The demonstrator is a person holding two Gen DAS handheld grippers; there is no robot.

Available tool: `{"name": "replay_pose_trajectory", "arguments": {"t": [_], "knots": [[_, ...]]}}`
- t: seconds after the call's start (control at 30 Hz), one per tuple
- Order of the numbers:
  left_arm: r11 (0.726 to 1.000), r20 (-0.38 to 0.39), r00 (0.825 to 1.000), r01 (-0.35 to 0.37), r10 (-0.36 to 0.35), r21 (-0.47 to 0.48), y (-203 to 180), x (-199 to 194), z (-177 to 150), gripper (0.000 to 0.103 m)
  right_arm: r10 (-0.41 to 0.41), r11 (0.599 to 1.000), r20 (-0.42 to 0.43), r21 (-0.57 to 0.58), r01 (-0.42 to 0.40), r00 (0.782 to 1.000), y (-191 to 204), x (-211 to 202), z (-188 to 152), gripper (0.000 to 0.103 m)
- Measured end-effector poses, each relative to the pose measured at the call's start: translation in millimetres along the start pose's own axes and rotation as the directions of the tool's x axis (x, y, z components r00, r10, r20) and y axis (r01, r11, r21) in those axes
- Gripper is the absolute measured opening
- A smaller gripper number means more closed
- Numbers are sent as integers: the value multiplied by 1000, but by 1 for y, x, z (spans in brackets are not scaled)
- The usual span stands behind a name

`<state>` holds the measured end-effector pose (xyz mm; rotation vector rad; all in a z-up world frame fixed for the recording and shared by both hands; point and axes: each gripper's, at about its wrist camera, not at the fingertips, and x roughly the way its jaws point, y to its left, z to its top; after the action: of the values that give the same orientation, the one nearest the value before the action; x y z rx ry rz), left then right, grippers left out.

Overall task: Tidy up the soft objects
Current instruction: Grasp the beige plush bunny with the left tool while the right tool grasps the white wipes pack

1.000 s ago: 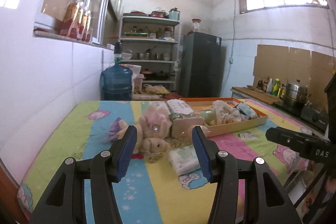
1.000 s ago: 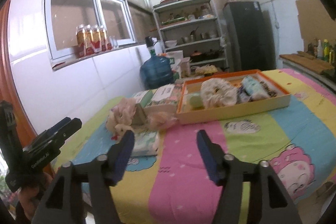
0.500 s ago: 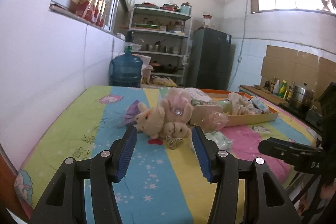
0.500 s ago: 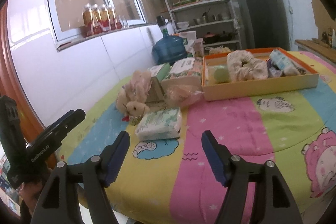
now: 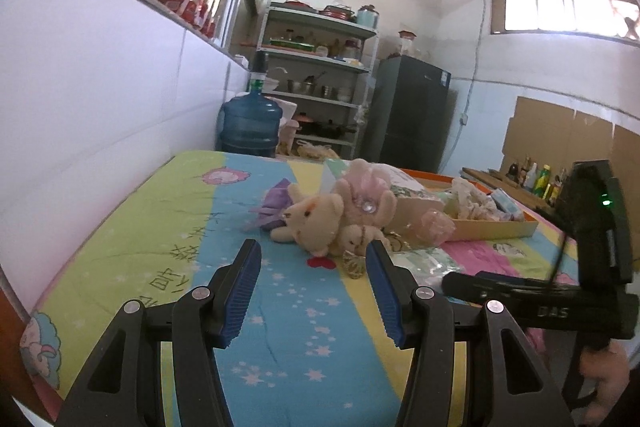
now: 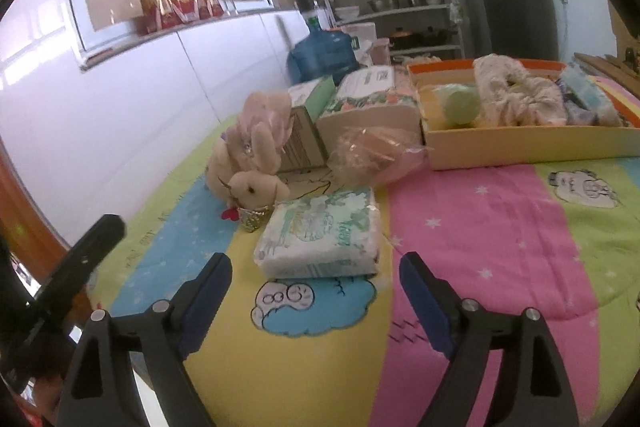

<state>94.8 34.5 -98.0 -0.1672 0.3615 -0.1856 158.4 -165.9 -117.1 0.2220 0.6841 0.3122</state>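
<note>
A pile of beige and pink plush bunnies (image 5: 320, 219) (image 6: 250, 151) lies on the bright striped cloth. My left gripper (image 5: 312, 259) is open, low over the cloth, a short way in front of the bunnies with nothing between its fingers. Beside the toys lies a white and green tissue pack (image 6: 320, 233). My right gripper (image 6: 316, 275) faces that pack from just short of it; its jaws are opening and hold nothing. An orange tray (image 6: 520, 143) behind holds a cream scrunchie-like cloth (image 6: 516, 91), a green round item (image 6: 462, 103) and small packs.
Tissue boxes (image 6: 368, 99) and a pink crinkly bag (image 6: 372, 155) stand between the bunnies and the tray. A white tiled wall (image 5: 100, 107) runs along the table's left side. A blue water jug (image 5: 250, 123), shelves and a dark fridge (image 5: 412, 115) stand beyond.
Both grippers have come lower and nearer to the toys and the tissue pack. The right gripper's fingers have spread wider apart. The left gripper's fingers keep the same gap.
</note>
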Motion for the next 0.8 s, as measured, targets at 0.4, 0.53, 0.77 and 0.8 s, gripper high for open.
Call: {"name": "replay_pose_trajectory", "arguments": {"t": [0.4, 0.53, 0.77, 0.8], "knots": [[998, -7, 1000, -15, 15, -55, 32, 1, -6, 56, -143, 985, -53, -104, 137, 988, 33, 41, 10, 92], [998, -9, 1000, -13, 12, -64, 38, 1, -7, 56, -183, 975, -59, -142, 173, 981, 40, 49, 11, 92], [999, -12, 1000, 4, -4, -44, 38, 4, 3, 56, -216, 963, -52, -176, 203, 975, 47, 49, 8, 77], [999, -15, 1000, 8, -9, -39, 37, 6, 5, 56, -210, 965, -46, -172, 199, 977, 46, 48, 8, 77]]}}
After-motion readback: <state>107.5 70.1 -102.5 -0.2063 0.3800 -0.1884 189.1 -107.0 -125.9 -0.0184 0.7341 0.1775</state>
